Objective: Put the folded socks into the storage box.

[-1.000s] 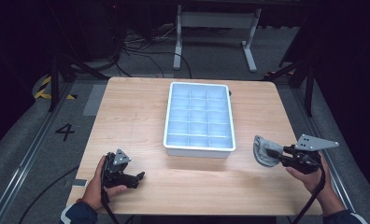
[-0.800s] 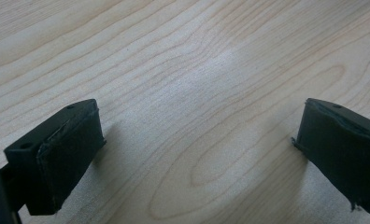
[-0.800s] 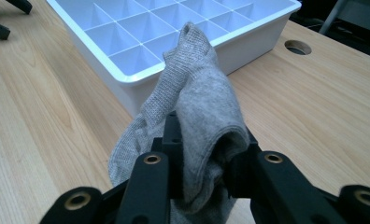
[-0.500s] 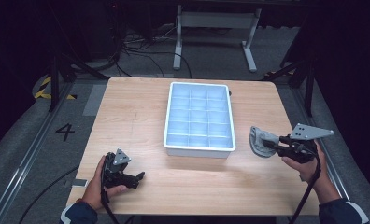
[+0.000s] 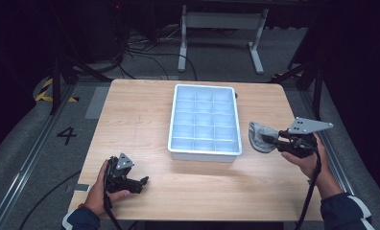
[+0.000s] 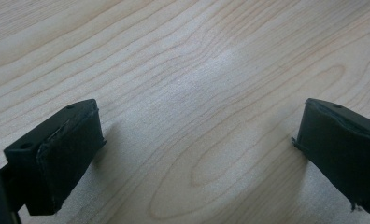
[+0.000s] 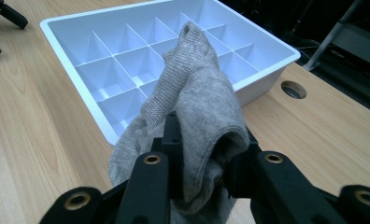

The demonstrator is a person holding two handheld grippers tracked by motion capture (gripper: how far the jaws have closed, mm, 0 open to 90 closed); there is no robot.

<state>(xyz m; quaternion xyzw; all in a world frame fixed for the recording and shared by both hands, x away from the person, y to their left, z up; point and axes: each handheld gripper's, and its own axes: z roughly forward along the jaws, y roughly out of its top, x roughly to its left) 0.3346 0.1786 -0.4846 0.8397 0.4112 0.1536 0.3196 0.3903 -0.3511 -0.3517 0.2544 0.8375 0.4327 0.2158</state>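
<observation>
A grey knitted sock [image 5: 258, 136] [image 7: 192, 102] hangs bunched from my right gripper [image 5: 268, 139] [image 7: 199, 154], whose jaws are shut on it just right of the white divided tray [image 5: 205, 152] [image 7: 71, 42]. The sock is lifted off the wooden table [image 5: 140, 120], its free end drooping toward the tray's right wall. My left gripper [image 5: 139, 183] [image 6: 197, 154] rests low at the table's front left, jaws wide open over bare wood, nothing between them. A hand holds each gripper.
The tray's compartments look empty. A round cable hole [image 7: 294, 89] lies in the tabletop beyond the tray. Bare wood spreads left of the tray and along the front edge. Dark floor, cables and a metal stand [image 5: 221, 28] lie behind the table.
My right gripper has risen and shifted toward the tray with the sock in it, lifting the sock off the table. The left gripper has stayed where it was.
</observation>
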